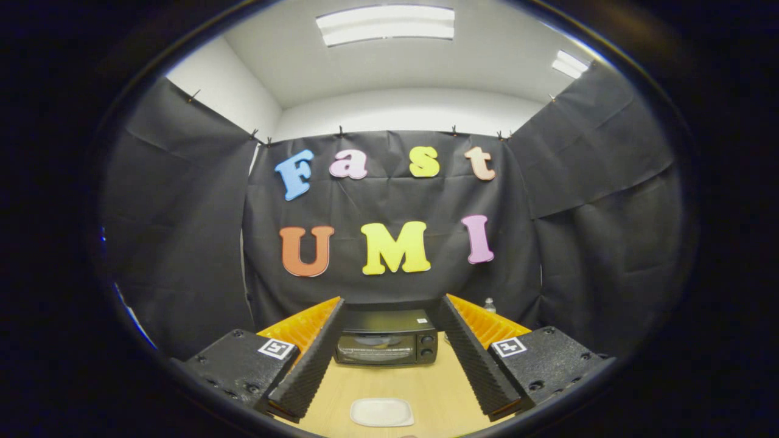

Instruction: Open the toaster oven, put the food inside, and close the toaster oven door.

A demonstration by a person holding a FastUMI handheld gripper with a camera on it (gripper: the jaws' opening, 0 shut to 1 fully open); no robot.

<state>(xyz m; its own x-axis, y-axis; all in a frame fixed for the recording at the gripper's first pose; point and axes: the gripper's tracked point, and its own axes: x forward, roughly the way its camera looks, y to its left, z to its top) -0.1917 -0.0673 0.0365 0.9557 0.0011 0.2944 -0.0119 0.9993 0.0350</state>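
Gripper view | your gripper fingers spread, holding nothing | toaster oven lower centre of frame, door shut, beyond the fingers | white plate at bottom centre looks bare | approach the door squarely, whichever stage this is.

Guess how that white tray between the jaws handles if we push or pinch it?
The white tray looks shallow and flat, so it is unlikely to tip or roll. On the smooth wooden table it would probably slide when pushed. The low rim offers little to pinch. The gripper is open, jaws set wide.
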